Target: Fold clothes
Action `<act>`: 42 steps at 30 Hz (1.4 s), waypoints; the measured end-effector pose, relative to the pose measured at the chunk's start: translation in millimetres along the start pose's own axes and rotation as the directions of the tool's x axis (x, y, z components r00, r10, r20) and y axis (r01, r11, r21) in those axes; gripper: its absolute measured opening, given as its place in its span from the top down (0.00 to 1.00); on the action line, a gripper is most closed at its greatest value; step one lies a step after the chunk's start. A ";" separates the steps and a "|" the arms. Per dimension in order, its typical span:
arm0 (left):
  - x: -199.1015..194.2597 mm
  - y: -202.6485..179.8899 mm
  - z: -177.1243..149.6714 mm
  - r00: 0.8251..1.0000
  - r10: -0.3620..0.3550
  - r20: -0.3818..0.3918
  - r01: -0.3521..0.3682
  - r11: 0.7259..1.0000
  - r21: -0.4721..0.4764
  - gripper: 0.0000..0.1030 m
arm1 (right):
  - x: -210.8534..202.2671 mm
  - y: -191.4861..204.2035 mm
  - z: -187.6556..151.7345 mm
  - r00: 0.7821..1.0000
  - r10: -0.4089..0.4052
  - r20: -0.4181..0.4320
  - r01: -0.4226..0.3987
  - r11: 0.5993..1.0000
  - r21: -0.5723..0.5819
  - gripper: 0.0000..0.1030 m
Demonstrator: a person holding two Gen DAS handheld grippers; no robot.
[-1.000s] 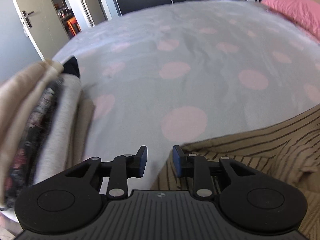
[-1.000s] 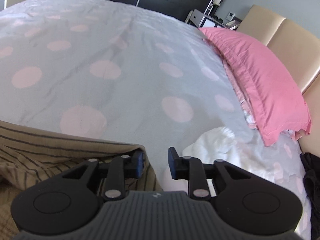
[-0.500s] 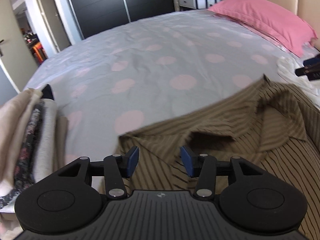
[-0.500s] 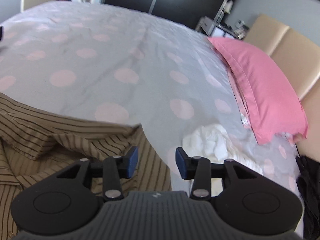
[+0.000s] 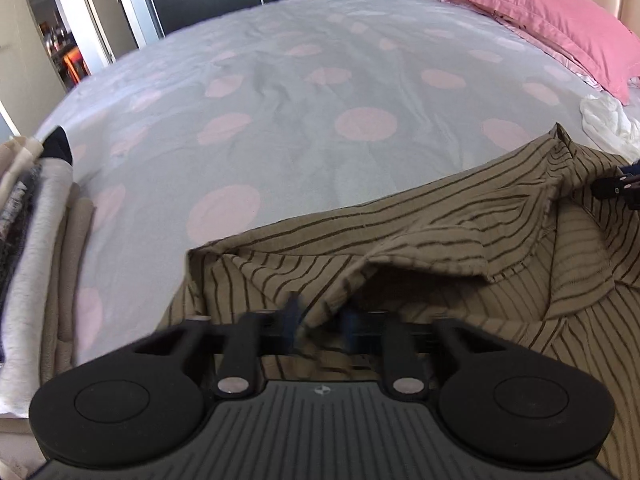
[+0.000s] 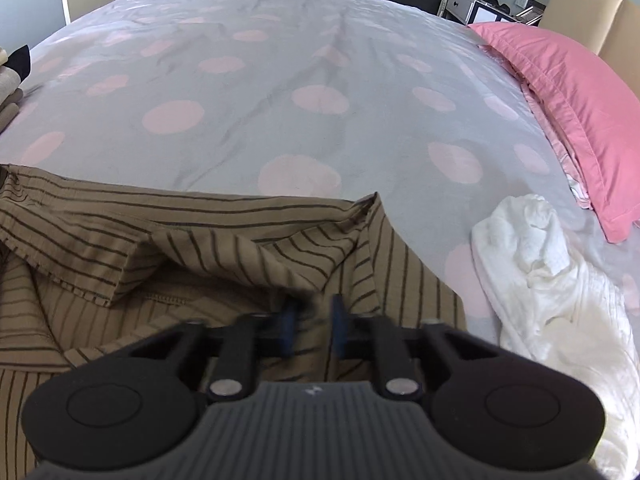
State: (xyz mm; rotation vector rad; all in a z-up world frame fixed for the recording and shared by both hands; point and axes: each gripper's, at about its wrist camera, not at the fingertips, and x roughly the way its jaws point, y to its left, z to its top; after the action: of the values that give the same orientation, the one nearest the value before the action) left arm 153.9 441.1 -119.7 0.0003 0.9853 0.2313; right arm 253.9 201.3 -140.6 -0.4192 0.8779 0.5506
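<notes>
A brown shirt with dark stripes (image 5: 440, 232) lies crumpled at the near edge of the bed, its collar area folded over. My left gripper (image 5: 320, 322) is shut on a raised fold at the shirt's left part, the fingers blurred. In the right wrist view the same shirt (image 6: 200, 240) fills the lower left. My right gripper (image 6: 313, 322) is closing its jaws on a fold near the shirt's right edge, with cloth between the pads. A dark part of the right gripper (image 5: 616, 188) shows at the left view's right edge.
The grey bedspread with pink dots (image 5: 320, 80) stretches ahead. A stack of folded clothes (image 5: 36, 240) stands at the left. A crumpled white garment (image 6: 552, 280) lies right of the shirt, below a pink pillow (image 6: 560, 92). Dark wardrobes and a doorway lie beyond.
Both grippers have moved down and onto the striped shirt. Their jaws, open wider half a second ago, have closed in on folds of the fabric.
</notes>
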 end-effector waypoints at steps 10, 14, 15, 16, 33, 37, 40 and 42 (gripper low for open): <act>-20.9 17.6 70.4 0.991 0.039 0.128 -0.031 0.998 -0.059 1.00 | -25.2 -16.6 76.9 0.991 -0.005 0.136 -0.004 0.998 0.065 0.98; -17.8 21.1 98.3 0.985 0.071 0.157 -0.059 0.995 -0.079 1.00 | -23.7 -8.1 104.9 0.985 -0.030 0.173 0.019 0.998 0.062 0.98; -16.0 21.9 104.5 0.984 0.077 0.163 -0.064 0.994 -0.084 1.00 | -22.1 -6.1 110.1 0.983 -0.033 0.181 0.022 0.998 0.064 0.98; -14.3 21.8 109.0 0.981 0.092 0.169 -0.078 0.993 -0.088 1.00 | -19.2 -4.2 114.8 0.982 -0.035 0.187 0.023 0.997 0.070 0.98; 100.3 14.8 116.0 0.989 0.144 0.033 -0.139 0.983 -0.116 1.00 | 93.2 22.1 126.9 0.992 -0.095 0.087 0.086 0.992 0.096 0.97; 104.6 17.6 106.5 0.993 0.120 0.014 -0.118 0.987 -0.113 0.95 | 102.0 18.6 121.7 0.996 -0.072 0.044 0.068 0.994 0.091 0.89; 91.4 19.7 101.4 0.992 0.115 0.041 -0.111 0.989 -0.097 0.63 | 90.7 11.4 119.8 0.996 -0.075 0.041 0.071 0.995 0.074 0.66; 73.7 21.3 98.0 0.989 0.122 0.085 -0.114 0.989 -0.091 0.49 | 80.3 5.0 118.0 0.997 -0.065 0.034 0.063 0.996 0.064 0.58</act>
State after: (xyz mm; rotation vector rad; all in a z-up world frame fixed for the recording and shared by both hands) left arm 269.7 486.5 -123.9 -0.0092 0.8856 0.3793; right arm 363.5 292.9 -138.5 -0.3773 0.8419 0.4691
